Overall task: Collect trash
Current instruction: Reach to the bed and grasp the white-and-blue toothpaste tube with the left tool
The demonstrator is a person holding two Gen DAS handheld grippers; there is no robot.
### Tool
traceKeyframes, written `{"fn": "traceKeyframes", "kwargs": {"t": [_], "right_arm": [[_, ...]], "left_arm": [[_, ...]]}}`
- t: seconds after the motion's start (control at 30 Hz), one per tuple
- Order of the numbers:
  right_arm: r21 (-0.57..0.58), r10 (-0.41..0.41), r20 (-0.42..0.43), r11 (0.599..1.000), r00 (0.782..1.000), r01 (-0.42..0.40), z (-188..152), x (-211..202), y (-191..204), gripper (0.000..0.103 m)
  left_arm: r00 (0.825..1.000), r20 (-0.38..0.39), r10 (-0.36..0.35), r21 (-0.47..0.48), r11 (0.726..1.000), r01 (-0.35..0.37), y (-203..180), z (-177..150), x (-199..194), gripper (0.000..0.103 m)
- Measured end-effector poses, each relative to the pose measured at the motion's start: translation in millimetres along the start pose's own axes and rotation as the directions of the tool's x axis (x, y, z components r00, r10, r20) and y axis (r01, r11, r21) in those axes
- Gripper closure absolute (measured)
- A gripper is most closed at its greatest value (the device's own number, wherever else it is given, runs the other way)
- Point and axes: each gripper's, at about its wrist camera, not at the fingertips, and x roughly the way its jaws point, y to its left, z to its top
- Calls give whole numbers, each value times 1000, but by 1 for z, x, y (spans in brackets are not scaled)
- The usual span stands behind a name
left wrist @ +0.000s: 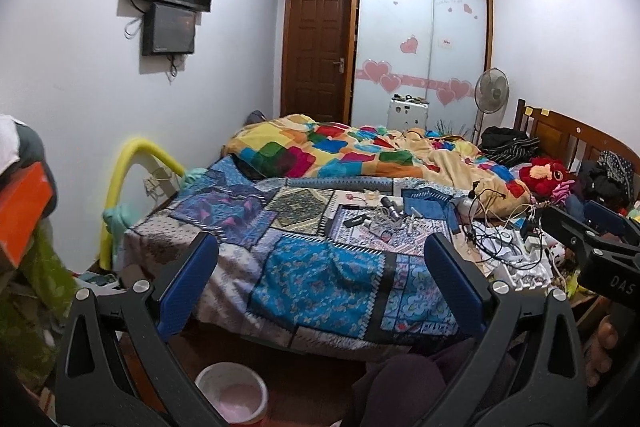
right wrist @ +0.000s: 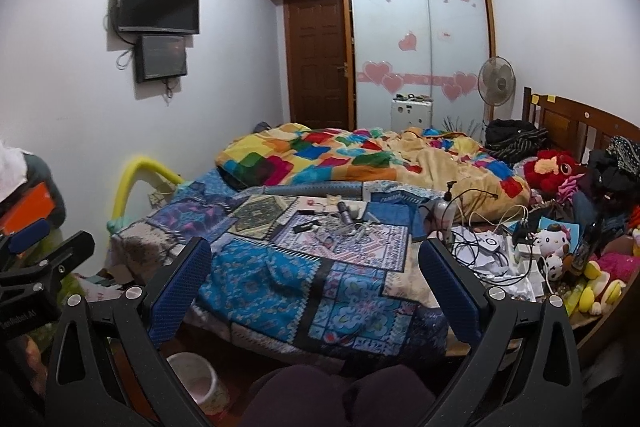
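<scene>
A: Trash bin, white with a pink liner, stands on the floor below the near edge of the bed, seen in the left wrist view between the fingers of the left gripper. That claw is spread wide and carries nothing.

B: And the litter?

A: Small bits and cables lie on the patchwork cover toward the bed's right edge. The right gripper pokes in at the right border.

B: The right wrist view?

A: The right gripper is released too, fingers far apart over the bed's near edge. The bin sits low left on the floor; the tangle of cables is by the right edge, beside plush toys. The left gripper shows at the left border.
</scene>
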Motion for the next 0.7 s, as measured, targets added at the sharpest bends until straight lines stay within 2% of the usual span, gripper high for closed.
{"fn": "traceKeyframes", "kwargs": {"t": [0.2,0.37,0.5,0.7], "right_arm": [[8,-43,-50,999,998,44,16,43,-27,0],[24,-53,-121,998,991,57,25,90,-59,0],[35,-61,-175,997,983,68,26,129,-82,0],[72,-35,-272,996,962,57,22,195,-112,2]], "left_arm": [[997,-73,-34,-5,999,34,-16,18,70,0],[991,-127,-30,-1,1000,30,-33,26,133,0],[976,-213,-52,5,998,55,-46,25,187,0],[948,-315,-34,6,999,38,-63,13,271,0]]}}
